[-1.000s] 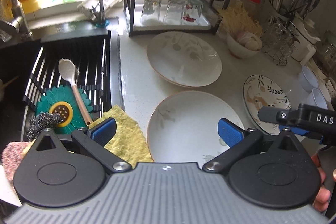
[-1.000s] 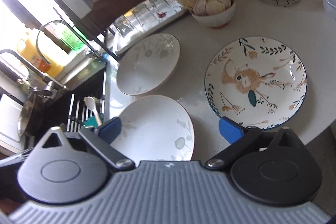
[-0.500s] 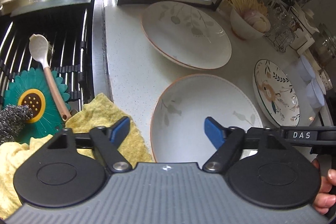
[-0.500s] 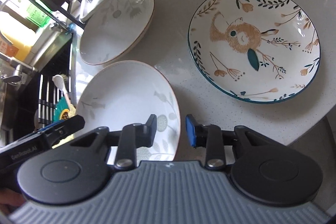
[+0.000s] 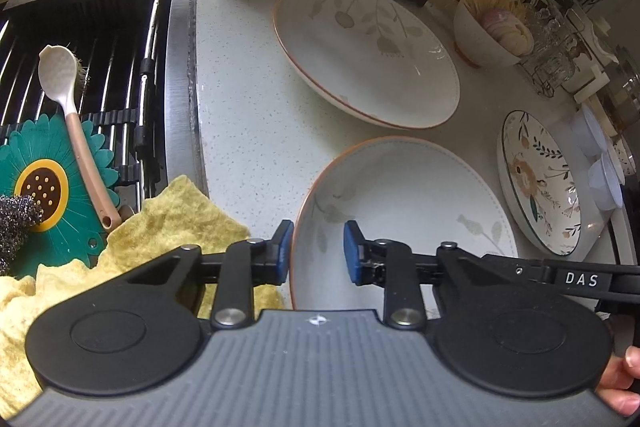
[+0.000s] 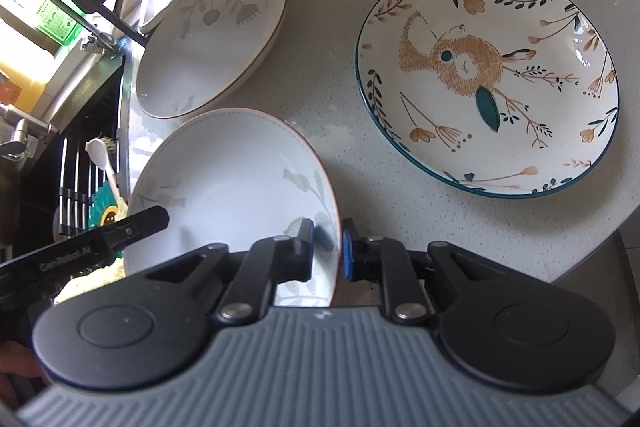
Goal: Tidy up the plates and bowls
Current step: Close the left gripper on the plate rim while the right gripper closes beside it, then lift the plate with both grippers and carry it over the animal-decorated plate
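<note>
Both my grippers have dropped to the near plate point(image 5: 404, 203) and been closing: right gripper point(image 6: 327, 247) pinches its right rim, left gripper point(image 5: 316, 251) straddles the left rim, not yet clamped, for a level two-sided lift.

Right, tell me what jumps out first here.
The near plate, with both grippers astride its rim: the right gripper shut on the right edge, the left gripper closing over the left edge. Right of it lies the rabbit plate; behind it, a second leaf plate.
</note>
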`<state>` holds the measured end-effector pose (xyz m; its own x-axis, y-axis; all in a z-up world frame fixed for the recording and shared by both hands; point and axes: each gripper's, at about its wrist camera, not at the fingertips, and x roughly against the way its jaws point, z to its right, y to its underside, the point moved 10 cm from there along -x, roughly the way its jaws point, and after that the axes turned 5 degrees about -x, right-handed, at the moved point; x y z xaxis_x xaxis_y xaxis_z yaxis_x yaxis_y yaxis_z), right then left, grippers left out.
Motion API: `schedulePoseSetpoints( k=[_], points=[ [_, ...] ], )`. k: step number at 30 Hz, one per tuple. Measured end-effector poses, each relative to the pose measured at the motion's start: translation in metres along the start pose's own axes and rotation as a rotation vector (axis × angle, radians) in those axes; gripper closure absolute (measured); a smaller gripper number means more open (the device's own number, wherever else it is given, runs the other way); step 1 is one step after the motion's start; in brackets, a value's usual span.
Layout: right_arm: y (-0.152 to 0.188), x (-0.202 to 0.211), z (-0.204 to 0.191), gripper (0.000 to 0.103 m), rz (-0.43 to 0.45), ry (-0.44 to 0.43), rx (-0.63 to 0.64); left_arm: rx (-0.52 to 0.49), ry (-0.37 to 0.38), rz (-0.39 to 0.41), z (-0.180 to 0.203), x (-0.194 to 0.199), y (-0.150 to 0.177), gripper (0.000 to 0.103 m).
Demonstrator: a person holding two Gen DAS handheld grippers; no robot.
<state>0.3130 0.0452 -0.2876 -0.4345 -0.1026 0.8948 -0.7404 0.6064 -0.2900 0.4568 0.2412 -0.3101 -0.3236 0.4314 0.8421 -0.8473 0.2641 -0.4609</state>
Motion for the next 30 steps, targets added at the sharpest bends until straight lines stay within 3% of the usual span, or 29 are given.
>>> schedulePoseSetpoints(
  k=[21,30],
  points=[
    [-0.011,0.026,-0.010,0.088,0.048,-0.007,0.078,0.000,0.040,0.005,0.005,0.020,-0.004,0.075],
    [-0.028,0.049,-0.007,0.087,0.089,-0.055,0.072,-0.002,0.059,0.039,0.023,0.041,-0.021,0.075]
  ],
)
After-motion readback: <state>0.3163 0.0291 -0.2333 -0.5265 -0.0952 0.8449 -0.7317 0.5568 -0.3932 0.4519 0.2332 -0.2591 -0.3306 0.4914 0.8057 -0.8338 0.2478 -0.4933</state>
